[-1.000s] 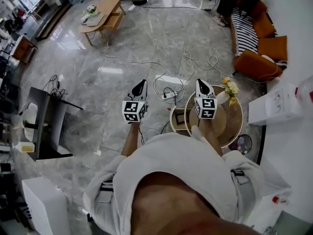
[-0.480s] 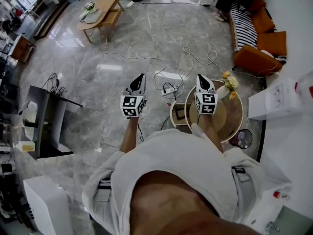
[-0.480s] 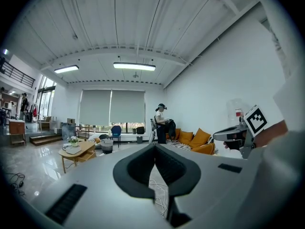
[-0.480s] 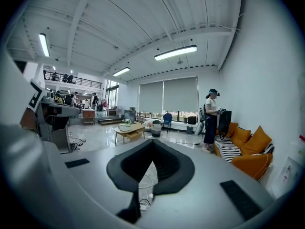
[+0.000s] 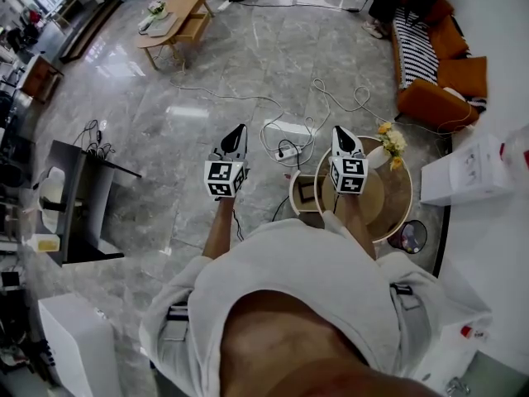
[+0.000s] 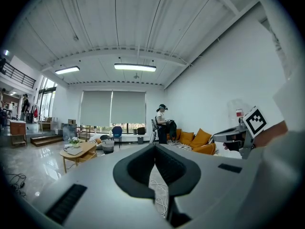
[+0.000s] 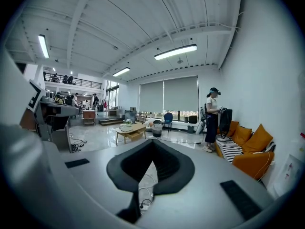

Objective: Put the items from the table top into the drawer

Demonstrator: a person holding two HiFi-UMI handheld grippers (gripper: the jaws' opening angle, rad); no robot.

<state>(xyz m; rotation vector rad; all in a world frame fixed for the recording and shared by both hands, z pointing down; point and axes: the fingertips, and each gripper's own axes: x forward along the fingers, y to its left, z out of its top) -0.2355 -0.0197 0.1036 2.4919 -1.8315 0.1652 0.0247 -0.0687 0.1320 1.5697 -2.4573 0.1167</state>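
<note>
In the head view a round wooden side table [image 5: 393,213] stands at my right, with a small bunch of yellow flowers [image 5: 388,144] on its far edge. A square open compartment [image 5: 303,193], seemingly its drawer, juts out at the table's left. My right gripper [image 5: 341,132] is held over the table's left part, shut and empty. My left gripper [image 5: 236,131] hangs over the bare floor left of the table, also shut and empty. In both gripper views the jaws, left gripper [image 6: 154,147] and right gripper [image 7: 152,141], meet at the tips and point across the room.
White cables and a power strip [image 5: 285,131] lie on the marble floor ahead. An orange sofa [image 5: 438,98] and a white box [image 5: 471,172] are at the right, a black desk [image 5: 78,205] at the left, a wooden coffee table [image 5: 169,19] far off. A person [image 7: 212,113] stands by the sofa.
Both grippers have stayed shut and almost still, only drifting slightly up in the picture as the head view shifted.
</note>
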